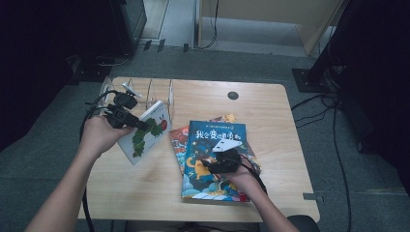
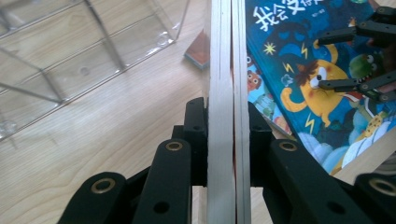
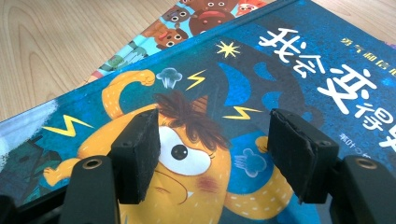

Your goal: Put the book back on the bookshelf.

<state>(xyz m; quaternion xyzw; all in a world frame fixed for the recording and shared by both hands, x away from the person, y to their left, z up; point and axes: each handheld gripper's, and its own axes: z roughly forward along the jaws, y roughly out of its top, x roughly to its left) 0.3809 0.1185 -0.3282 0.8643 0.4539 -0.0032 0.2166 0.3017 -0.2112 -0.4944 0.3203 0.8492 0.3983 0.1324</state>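
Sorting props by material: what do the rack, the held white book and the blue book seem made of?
Rack: clear glossy plastic, probably acrylic; the table shows through.
White book: thick, pale, layered page edges suggest board, matte.
Blue book: printed cover with a slight sheen, likely laminated board.

Your left gripper (image 1: 138, 124) has the caterpillar book (image 1: 146, 131) clamped, lifted just in front of the clear rack (image 1: 145, 92) at the table's (image 1: 270, 111) back left. Right of it sits the book stack (image 1: 212, 159), your right gripper (image 1: 223, 162) spread over the top one.
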